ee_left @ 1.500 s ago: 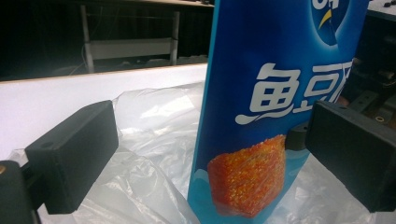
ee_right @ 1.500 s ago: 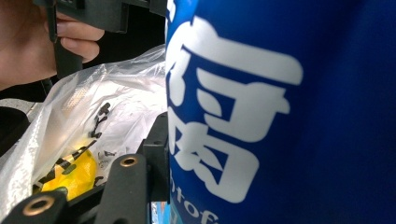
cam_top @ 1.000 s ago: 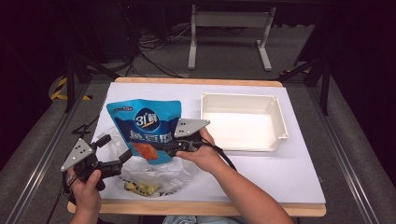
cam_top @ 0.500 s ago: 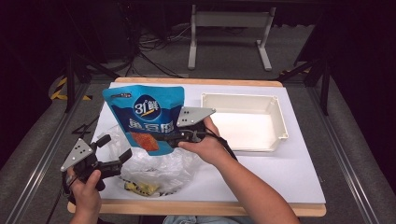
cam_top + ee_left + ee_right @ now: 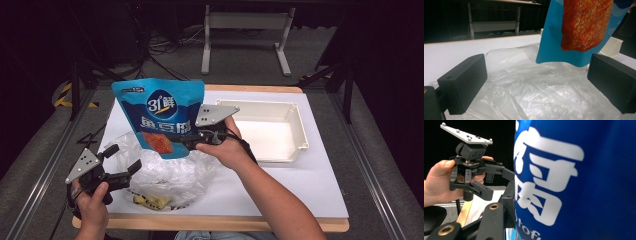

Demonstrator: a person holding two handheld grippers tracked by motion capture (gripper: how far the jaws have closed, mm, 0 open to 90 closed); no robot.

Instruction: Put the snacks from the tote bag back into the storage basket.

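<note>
A blue snack pouch [image 5: 159, 117] with white lettering and an orange food picture hangs upright above the table, pinched at its lower right edge by my right gripper [image 5: 186, 140], which is shut on it. In the right gripper view the pouch [image 5: 579, 182] is pressed against the black jaw. My left gripper [image 5: 121, 161] stands open at the near left, its fingers at the edge of a crumpled clear plastic bag [image 5: 170, 175]. In the left gripper view the two pads [image 5: 464, 82] stand wide apart over the bag [image 5: 531, 95], with the pouch [image 5: 579, 30] hanging just beyond.
A white rectangular tray [image 5: 296, 131] sits on the right half of the white table top. Some yellow pieces [image 5: 147, 201] lie under the plastic bag near the front wooden edge. Dark floor, cables and a metal stand lie beyond the table.
The right gripper has lifted the pouch from lying on the table to hanging upright, higher and slightly right. The left gripper has stayed put, open.
</note>
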